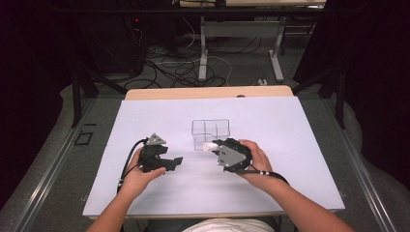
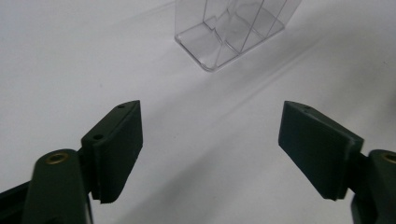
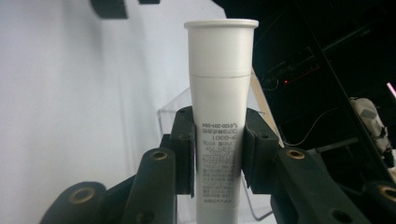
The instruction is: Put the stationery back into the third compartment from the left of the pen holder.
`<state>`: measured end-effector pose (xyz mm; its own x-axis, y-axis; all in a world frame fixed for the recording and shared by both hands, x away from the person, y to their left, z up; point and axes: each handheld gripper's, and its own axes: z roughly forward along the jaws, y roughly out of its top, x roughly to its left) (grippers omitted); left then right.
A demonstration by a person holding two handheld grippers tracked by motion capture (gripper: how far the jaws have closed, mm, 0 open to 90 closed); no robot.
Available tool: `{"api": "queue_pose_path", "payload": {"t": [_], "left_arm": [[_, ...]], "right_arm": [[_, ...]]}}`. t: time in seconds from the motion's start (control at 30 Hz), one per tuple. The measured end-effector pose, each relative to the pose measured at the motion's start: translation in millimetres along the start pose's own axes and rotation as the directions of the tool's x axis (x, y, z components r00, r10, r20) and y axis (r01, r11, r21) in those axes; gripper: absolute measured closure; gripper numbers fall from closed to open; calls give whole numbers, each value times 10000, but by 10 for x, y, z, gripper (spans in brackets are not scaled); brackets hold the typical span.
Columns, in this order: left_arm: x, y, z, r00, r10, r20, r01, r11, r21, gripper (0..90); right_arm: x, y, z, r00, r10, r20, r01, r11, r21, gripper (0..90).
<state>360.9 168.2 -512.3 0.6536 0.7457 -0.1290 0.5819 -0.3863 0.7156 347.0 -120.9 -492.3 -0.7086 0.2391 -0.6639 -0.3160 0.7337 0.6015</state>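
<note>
My right gripper is clamped on a white tube: its two black pads press the tube body from both sides, over the small printed text, and the cap end sticks out past the jaws. In the high view the right gripper holds the tube nearly level, with the cap pointing toward my left gripper and lying just beside the front wall of the clear organizer box.

My left gripper has its jaws spread wide with nothing between them; below it there is only the white table cover, and the clear box stands farther ahead.

I judge the step in hand to be putting the tube into one compartment of the box. To do it well, I would first lift the tube above the rim, then turn the wrist until the tube stands upright over one compartment. The dividers are thin and transparent, so I should aim at the middle of a compartment, not at a wall. I would lower slowly and release only when the tube's lower end rests inside. The box looks light and may slide; the free left gripper could steady it.
</note>
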Motion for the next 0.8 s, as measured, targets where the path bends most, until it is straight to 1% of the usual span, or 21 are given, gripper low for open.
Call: {"api": "queue_pose_path", "payload": {"t": [0.07, 0.1, 0.17, 0.2, 0.27, 0.3, 0.37, 0.47, 0.53, 0.6, 0.63, 0.67, 0.7, 0.73, 0.77, 0.8], "left_arm": [[6, 0, 2, 9999, -90, -61, 89, 9999, -81, 175], [9, 0, 2, 9999, -80, -78, 79, 9999, -91, 165], [16, -5, 9, 9999, -120, -93, 118, 9998, -132, 159], [18, -6, 13, 9998, -149, -157, 146, 9998, -160, 156], [22, -9, 20, 9996, -205, -204, 201, 9997, -159, 139], [26, -13, 24, 9996, -225, -174, 221, 9996, -191, 128], [26, -20, 34, 9993, -274, -237, 268, 9993, -253, 101], [25, -28, 45, 9992, -294, -288, 286, 9993, -257, 56], [29, -31, 54, 9992, -293, -271, 286, 9993, -256, 36], [27, -35, 61, 9989, -303, -365, 296, 9994, -198, 19], [31, -37, 67, 9988, -284, -392, 275, 9994, -220, 11], [32, -39, 70, 9988, -289, -388, 280, 9994, -214, 4], [35, -42, 74, 9988, -304, -371, 294, 9992, -254, 4], [37, -44, 77, 9987, -318, -396, 307, 9991, -276, 4], [38, -46, 79, 9987, -319, -398, 309, 9992, -266, 4], [37, -49, 80, 9987, -335, -389, 325, 9992, -246, 4]], "right_arm": [[-65, 6, 30, 9990, 437, 32, -436, 9990, -135, 693], [-98, 1, 52, 9973, 732, 21, -731, 9971, -226, 694], [-167, -18, 95, 9913, 1316, 55, -1313, 9908, -324, 693], [-206, -31, 113, 9866, 1632, 68, -1629, 9860, -364, 693], [-282, -61, 148, 9714, 2372, 111, -2362, 9699, -592, 693], [-316, -74, 162, 9599, 2802, 85, -2789, 9577, -702, 693], [-379, -104, 192, 9380, 3465, 82, -3442, 9342, -941, 693], [-451, -161, 236, 9076, 4198, 58, -4166, 9022, -1122, 693], [-486, -211, 266, 8859, 4638, 30, -4603, 8800, -1171, 693], [-516, -267, 296, 8651, 5016, 16, -4980, 8593, -1165, 693], [-523, -294, 309, 8508, 5254, -10, -5220, 8451, -1152, 693], [-537, -322, 326, 8421, 5393, -26, -5358, 8359, -1191, 693], [-541, -342, 338, 8273, 5618, -62, -5586, 8212, -1166, 693], [-550, -363, 352, 8190, 5738, -70, -5701, 8123, -1228, 693], [-557, -381, 365, 8080, 5892, -84, -5854, 8010, -1252, 693], [-564, -397, 380, 7987, 6017, -86, -5974, 7912, -1310, 693]]}}
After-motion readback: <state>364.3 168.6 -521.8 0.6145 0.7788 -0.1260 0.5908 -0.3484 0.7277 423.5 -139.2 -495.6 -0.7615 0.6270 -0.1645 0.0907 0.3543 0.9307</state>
